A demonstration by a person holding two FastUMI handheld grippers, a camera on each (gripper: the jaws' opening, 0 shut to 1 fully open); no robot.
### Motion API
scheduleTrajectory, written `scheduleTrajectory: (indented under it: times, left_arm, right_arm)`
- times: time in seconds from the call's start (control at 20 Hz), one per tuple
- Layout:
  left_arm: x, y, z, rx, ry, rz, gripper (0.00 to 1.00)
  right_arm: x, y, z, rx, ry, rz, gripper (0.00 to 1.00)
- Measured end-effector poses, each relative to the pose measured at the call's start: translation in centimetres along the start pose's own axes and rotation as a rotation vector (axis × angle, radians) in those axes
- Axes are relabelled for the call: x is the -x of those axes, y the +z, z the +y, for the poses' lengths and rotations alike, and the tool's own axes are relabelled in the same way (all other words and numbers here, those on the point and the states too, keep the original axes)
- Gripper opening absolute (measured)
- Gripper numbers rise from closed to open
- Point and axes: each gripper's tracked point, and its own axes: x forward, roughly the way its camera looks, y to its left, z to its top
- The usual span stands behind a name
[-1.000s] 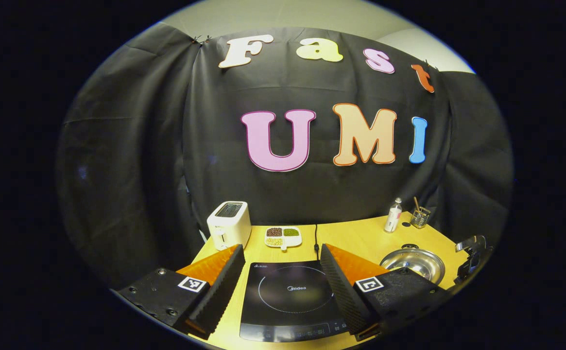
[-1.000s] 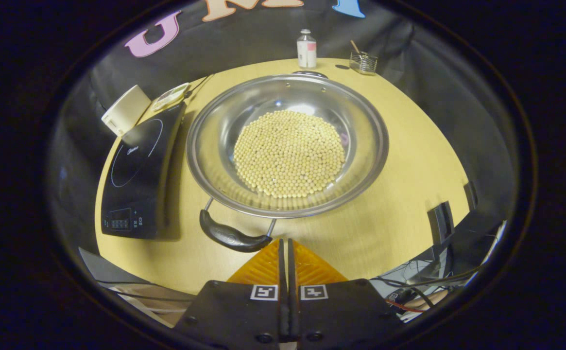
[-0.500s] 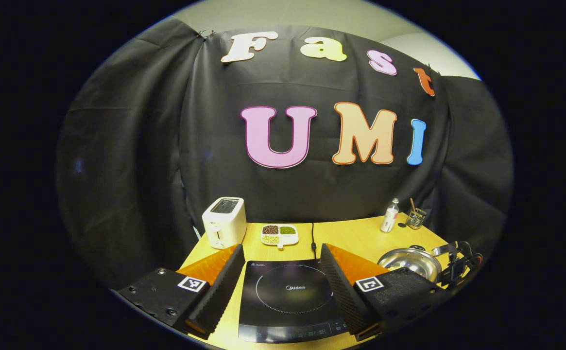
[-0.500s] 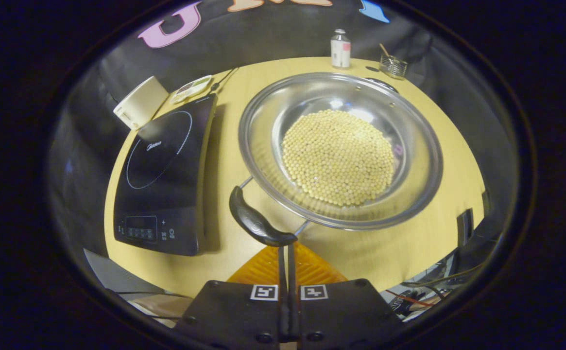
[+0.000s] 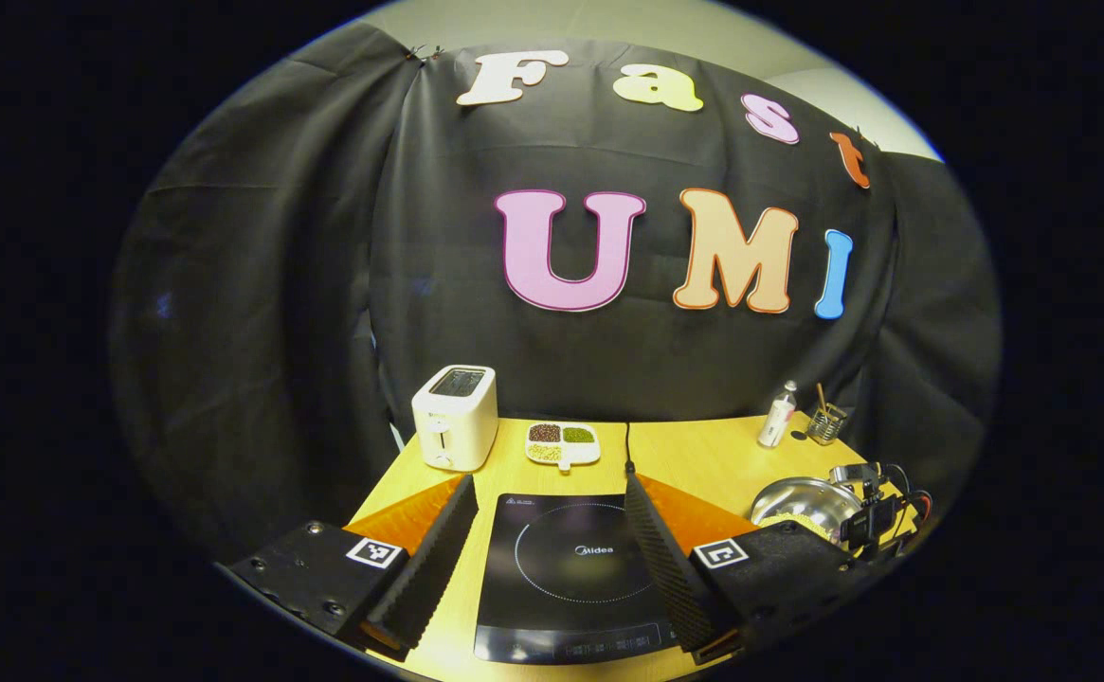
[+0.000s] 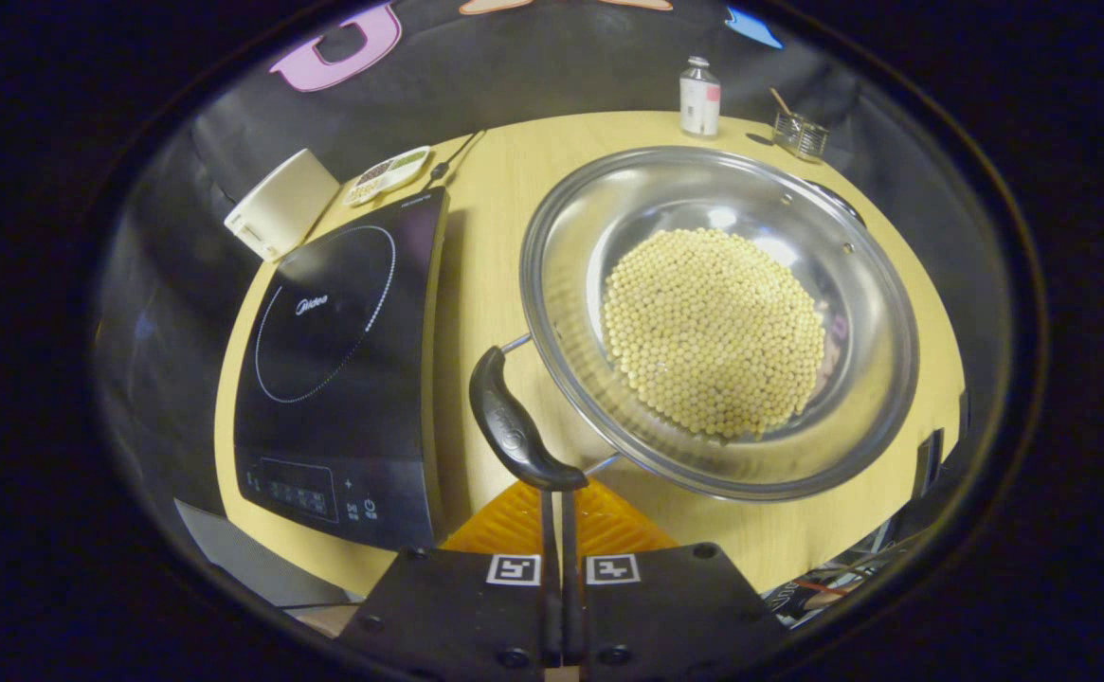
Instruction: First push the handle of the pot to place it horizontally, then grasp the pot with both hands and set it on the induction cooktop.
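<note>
The wooden table (image 6: pixel 485 237) carries everything, and the largest thing on it in the right gripper view is the stainless steel pot (image 6: pixel 561 284), a wide shallow pan whose bottom is covered by a round heap of pale soybeans (image 6: pixel 713 332). The pot sits on the bare tabletop just to the right of the black induction cooktop (image 6: pixel 334 350), not on it; the cooktop's control strip faces the near edge. The pot's near black handle (image 6: pixel 514 431) stands on two wire arms off the rim and points toward the gap between pot and cooktop, lying slantwise. The right gripper (image 6: pixel 559 493) is clenched with its two fingers pressed together, grasping nothing, and its tip meets the lower end of that handle. In the left gripper view the left gripper (image 5: pixel 547 540) hangs low over the cooktop (image 5: pixel 570 568), its fingers spread wide apart and released, with the cooking ring between them. Farther right there, the pot (image 5: pixel 803 497) shows beside the other gripper. At the back of the table stand a white toaster (image 5: pixel 455 417), a divided dish of mixed beans (image 5: pixel 563 443), a small bottle (image 5: pixel 778 417) and a glass holder with sticks (image 5: pixel 824 424). A power cord (image 5: pixel 626 445) runs from the cooktop to the rear edge.
</note>
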Motion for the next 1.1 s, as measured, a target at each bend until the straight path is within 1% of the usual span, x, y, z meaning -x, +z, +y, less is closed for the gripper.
scheduleTrajectory:
  times: [0.05, 0.1, 0.15, 0.2, 0.35, 0.4, 0.45, 0.5, 0.65, 0.7, 0.8, 0.85, 1.0, 1.05, 1.1]
  left_arm:
    - [0.0, -0.1, 0.1, 0.003, 0.001, 0.003, 0.96]
    - [0.0, -0.3, 0.1, 0.008, 0.001, 0.005, 0.93]
    - [0.0, -0.4, 0.1, 0.017, -0.002, 0.007, 0.96]
    - [-0.1, -0.6, -0.1, 0.028, -0.006, 0.010, 0.96]
    - [-0.1, -1.3, -0.7, 0.055, -0.017, 0.027, 0.96]
    - [0.0, -1.5, -0.8, 0.061, -0.019, 0.030, 0.99]
    - [0.0, -1.7, -0.8, 0.065, -0.020, 0.033, 0.96]
    - [0.0, -1.8, -0.9, 0.069, -0.021, 0.036, 0.96]
    - [0.0, -1.6, -1.1, 0.081, -0.026, 0.026, 0.96]
    - [-0.1, -1.7, -1.0, 0.082, -0.027, 0.027, 0.96]
    - [0.0, -1.9, -1.2, 0.088, -0.032, 0.033, 0.96]
    - [0.0, -2.0, -1.3, 0.090, -0.036, 0.036, 0.96]
    - [-0.1, -2.3, -1.7, 0.089, -0.047, 0.047, 0.96]
    - [-0.1, -2.3, -2.0, 0.088, -0.053, 0.052, 0.96]
    - [-0.3, -2.4, -2.5, 0.086, -0.060, 0.058, 0.96]
  right_arm:
    - [-0.2, 0.5, 0.3, -0.004, 0.003, -0.004, 0.04]
    - [-0.4, 0.8, 0.6, -0.012, 0.006, -0.008, 0.00]
    - [-0.6, 1.3, 0.9, -0.024, 0.009, -0.013, 0.00]
    - [-0.9, 1.6, 1.2, -0.038, 0.013, -0.018, 0.04]
    - [-1.6, 2.8, 2.0, -0.086, 0.020, -0.033, 0.04]
    - [-1.9, 3.2, 2.4, -0.104, 0.023, -0.037, 0.03]
    - [-2.1, 3.8, 2.7, -0.121, 0.026, -0.041, 0.04]
    - [-2.4, 4.2, 3.0, -0.138, 0.029, -0.045, 0.00]
    - [-3.3, 5.5, 3.9, -0.190, 0.046, -0.050, 0.00]
    - [-3.6, 5.9, 4.1, -0.200, 0.052, -0.053, 0.04]
    - [-4.0, 6.8, 4.3, -0.203, 0.057, -0.060, 0.03]
    - [-4.2, 7.1, 4.4, -0.204, 0.057, -0.060, 0.00]
    - [-4.2, 7.4, 4.6, -0.203, 0.065, -0.052, 0.00]
    - [-4.0, 7.2, 4.5, -0.199, 0.066, -0.050, 0.03]
    - [-3.6, 7.0, 4.2, -0.195, 0.062, -0.050, 0.03]
